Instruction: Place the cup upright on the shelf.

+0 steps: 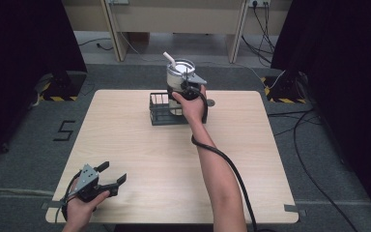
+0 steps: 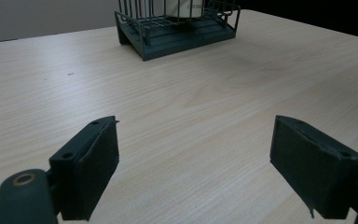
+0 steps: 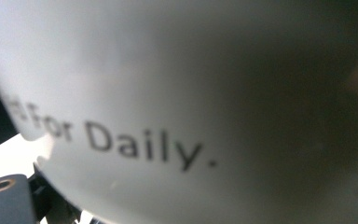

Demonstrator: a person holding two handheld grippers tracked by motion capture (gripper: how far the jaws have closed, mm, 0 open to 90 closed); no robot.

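A white tumbler (image 1: 178,72) with a white straw (image 1: 169,59) stands upright in a dark wire basket (image 1: 159,113) at the far middle of the table. My right gripper (image 1: 189,89) is at the tumbler's near side, above the basket, shut on it. In the right gripper view the tumbler's white wall (image 3: 168,93), printed "for Daily.", is pressed close, with part of one jaw at the bottom left. My left gripper (image 1: 116,171) rests near the front left corner, open (image 2: 193,149) and holding nothing. It faces the basket (image 2: 177,35) and the tumbler's base (image 2: 189,7).
The light wooden table (image 1: 174,169) lies bare between the basket and the left gripper. The right gripper's black cable (image 1: 222,159) trails along the forearm to the front edge. Dark curtains flank the table, and cables lie on the floor at the right.
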